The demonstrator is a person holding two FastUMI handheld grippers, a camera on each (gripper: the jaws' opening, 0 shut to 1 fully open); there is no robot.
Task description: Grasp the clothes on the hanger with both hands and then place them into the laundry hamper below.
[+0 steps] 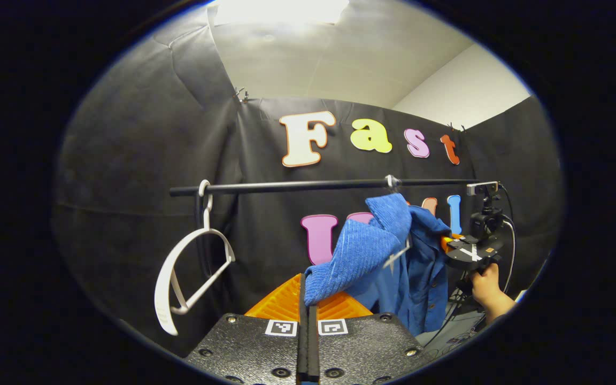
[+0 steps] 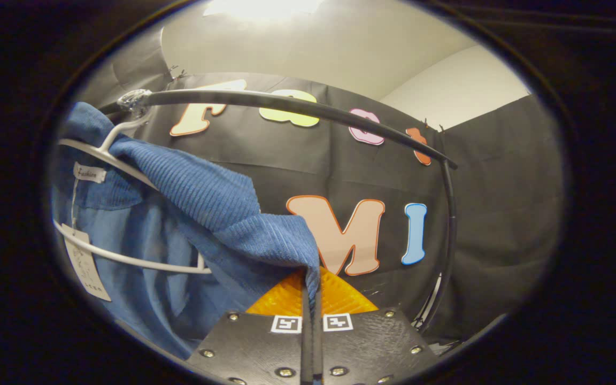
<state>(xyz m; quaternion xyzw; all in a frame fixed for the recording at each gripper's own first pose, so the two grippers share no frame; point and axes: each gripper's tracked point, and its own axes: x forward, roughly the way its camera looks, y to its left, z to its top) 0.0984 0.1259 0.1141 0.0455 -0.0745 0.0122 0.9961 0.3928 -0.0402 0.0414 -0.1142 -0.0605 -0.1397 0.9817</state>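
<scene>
A blue ribbed garment (image 1: 388, 251) hangs on a white hanger (image 2: 126, 160) hooked over the black rail (image 1: 313, 186). In the left gripper view, my left gripper (image 1: 306, 286) is shut on a pulled-out fold of the garment's left side, and the cloth drapes over the orange fingers (image 1: 281, 302). Farther right, a hand (image 1: 487, 289) holds my right gripper (image 1: 448, 243) against the garment's other side. In the right gripper view, my right gripper (image 2: 309, 280) is shut on a blue ribbed fold (image 2: 265, 235) that stretches up to the hanger. A paper tag (image 2: 86, 264) dangles inside the garment.
An empty white hanger (image 1: 190, 278) hangs at the rail's left end. The rail's right end bends down into a black upright post (image 2: 449, 224). A small camera on a stand (image 1: 483, 188) with cables sits beyond the hand.
</scene>
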